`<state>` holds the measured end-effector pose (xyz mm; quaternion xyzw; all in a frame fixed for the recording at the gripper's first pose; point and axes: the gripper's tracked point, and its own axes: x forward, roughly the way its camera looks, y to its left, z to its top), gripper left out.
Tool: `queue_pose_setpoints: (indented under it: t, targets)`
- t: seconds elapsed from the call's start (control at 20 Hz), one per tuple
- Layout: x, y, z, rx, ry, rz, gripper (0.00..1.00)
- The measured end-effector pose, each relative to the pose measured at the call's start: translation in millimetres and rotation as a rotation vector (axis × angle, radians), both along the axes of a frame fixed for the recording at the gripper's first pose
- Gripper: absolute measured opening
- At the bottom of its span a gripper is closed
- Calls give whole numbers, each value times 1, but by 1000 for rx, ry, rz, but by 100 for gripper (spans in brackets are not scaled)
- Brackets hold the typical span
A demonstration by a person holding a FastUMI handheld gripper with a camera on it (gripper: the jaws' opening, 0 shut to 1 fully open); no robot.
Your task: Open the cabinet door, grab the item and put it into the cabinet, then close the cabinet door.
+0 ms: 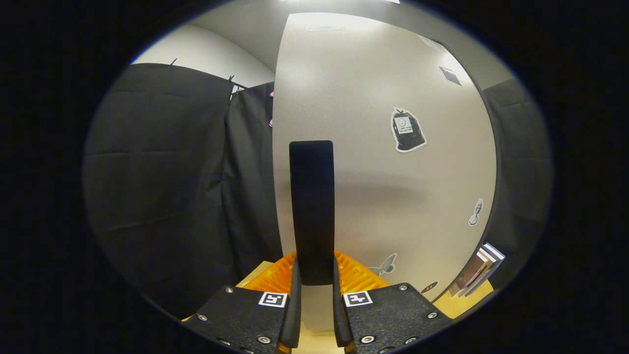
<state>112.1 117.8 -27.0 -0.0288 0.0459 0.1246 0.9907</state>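
The pale cabinet door stands close ahead and carries a few stickers. A black upright handle runs down it near its left edge. My gripper is shut on the lower end of that handle, with one finger pressing on each side. The door hides the cabinet's inside. I cannot tell from here how far the door stands open.
Black cloth hangs to the left of the door's edge and also to its right. Several books lean at the door's lower right on a light wooden tabletop. A white wall rises above the cloth.
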Motion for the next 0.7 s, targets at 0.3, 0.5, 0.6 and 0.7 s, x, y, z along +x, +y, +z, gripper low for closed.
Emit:
queue_pose_setpoints:
  t: [0.3,0.5,0.6,0.7]
  targets:
    - [-10,-8,0,18,23,152,28]
    - [-16,-13,1,17,44,275,28]
    - [-22,-18,2,23,59,329,28]
    - [-25,-23,2,28,71,377,28]
